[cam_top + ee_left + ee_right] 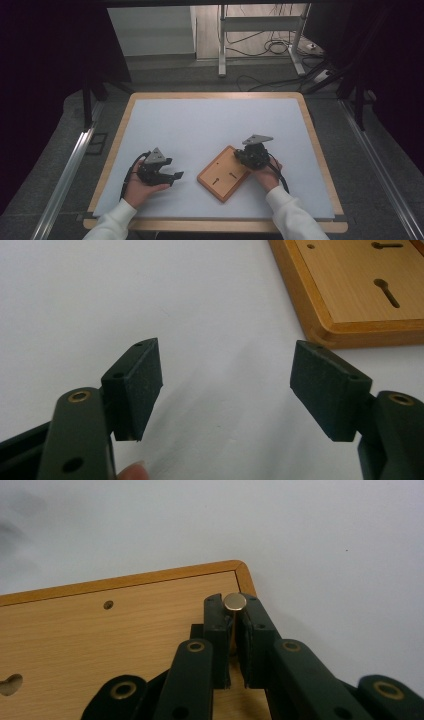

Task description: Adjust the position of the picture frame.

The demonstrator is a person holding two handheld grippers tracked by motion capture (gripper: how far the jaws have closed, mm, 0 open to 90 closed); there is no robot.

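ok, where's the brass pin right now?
In the right gripper view, the brass pin is pinched between the pads of the right hand-held gripper, over the wooden board near its rounded corner, on the white table.

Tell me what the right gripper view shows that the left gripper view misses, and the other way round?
The right gripper view alone shows the right gripper shut on a small round-headed metal pin near a rounded corner of the wooden board.

The left gripper view alone shows the left gripper, its jaws wide apart with nothing between them above the white table surface, and a fingertip at the bottom edge.

Both share the board, its keyhole-shaped slots, a small round hole and the white surface.
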